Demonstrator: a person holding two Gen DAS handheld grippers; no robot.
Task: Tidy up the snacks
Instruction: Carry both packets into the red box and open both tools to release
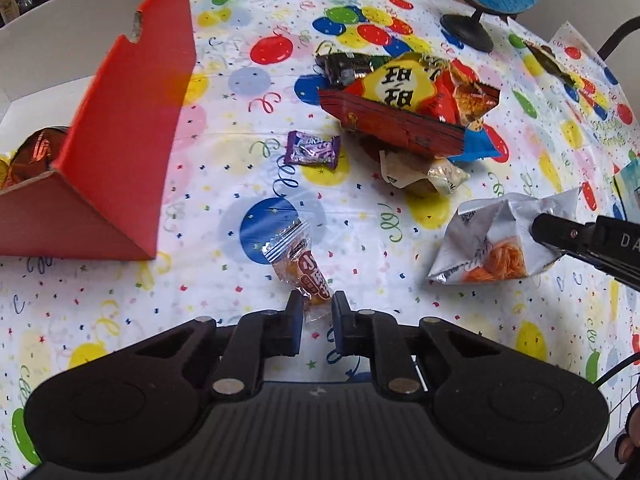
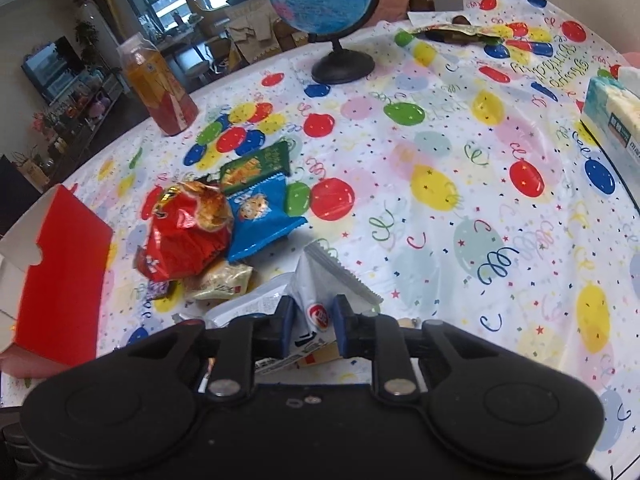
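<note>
Left fingers (image 1: 313, 302) clamp orange candy packet (image 1: 298, 264); right fingers (image 2: 313, 312) clamp white bag (image 2: 316, 280).

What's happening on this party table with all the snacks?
A person is tidying snacks with a handheld gripper in each hand. The left gripper is shut on a small orange candy packet, and the right gripper is shut on a white snack bag. A red cardboard box stands open to the left, with something shiny already inside. More snacks sit piled on the balloon tablecloth.
</note>
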